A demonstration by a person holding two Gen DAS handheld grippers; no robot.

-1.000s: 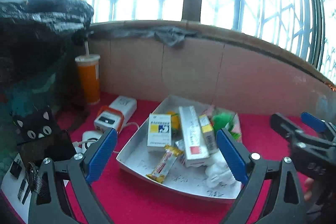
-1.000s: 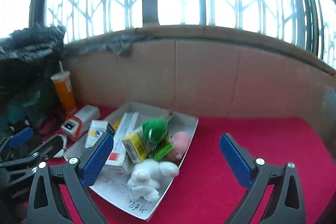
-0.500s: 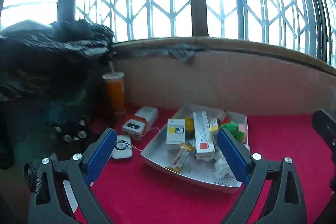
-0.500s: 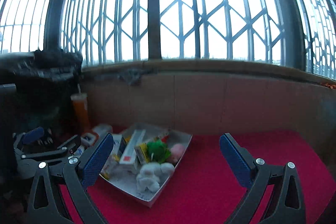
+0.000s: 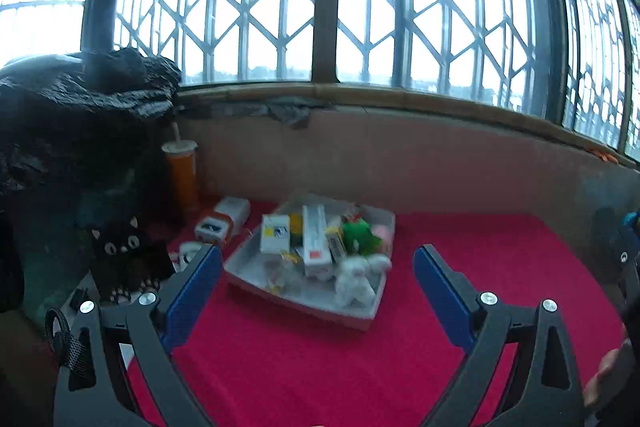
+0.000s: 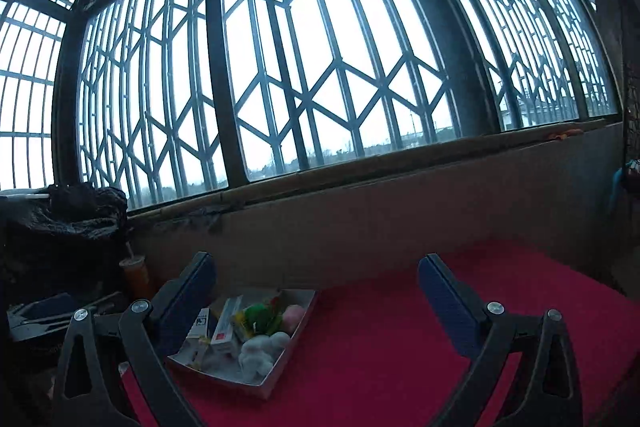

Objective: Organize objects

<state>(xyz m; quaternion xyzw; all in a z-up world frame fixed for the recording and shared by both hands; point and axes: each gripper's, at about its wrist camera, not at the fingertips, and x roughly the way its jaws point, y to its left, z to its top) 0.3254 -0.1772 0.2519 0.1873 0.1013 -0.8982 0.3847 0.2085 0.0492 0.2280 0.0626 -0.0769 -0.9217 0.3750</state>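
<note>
Left gripper (image 5: 316, 267) spread wide, right gripper (image 6: 316, 279) likewise, both empty above tray (image 5: 304, 301).

I am in a home's enclosed balcony: grilled windows (image 6: 320, 67), a red-covered table (image 5: 320, 367), a takeaway drink cup (image 5: 182, 175).

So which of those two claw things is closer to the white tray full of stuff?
Left, probably. The left gripper hangs open just short of the tray, lined up with it. The right gripper is open too, but higher, tilted up, farther back and off to the tray's right.
</note>
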